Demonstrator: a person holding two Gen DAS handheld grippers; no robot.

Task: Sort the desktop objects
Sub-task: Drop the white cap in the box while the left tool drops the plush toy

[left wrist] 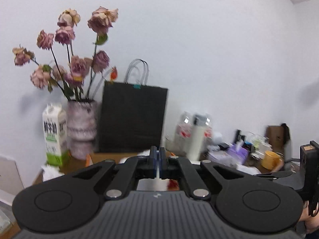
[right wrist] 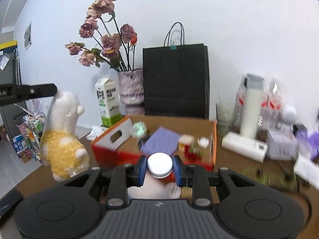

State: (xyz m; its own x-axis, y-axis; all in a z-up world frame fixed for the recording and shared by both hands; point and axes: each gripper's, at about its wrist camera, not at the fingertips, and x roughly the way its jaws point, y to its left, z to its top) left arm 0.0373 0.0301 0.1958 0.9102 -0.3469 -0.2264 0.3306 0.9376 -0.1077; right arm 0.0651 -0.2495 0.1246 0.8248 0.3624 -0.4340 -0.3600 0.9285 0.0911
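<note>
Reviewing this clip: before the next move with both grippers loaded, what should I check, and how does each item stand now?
1. Right gripper shut on white-capped bottle: ok.
2. Left gripper shut on plush toy; toy dangles from its top: ok.
3. Orange cardboard box open on top: ok.
4. Free room inside the box, which holds a purple notebook and small items: cannot tell.
5. Plush clear of milk carton: ok.
</note>
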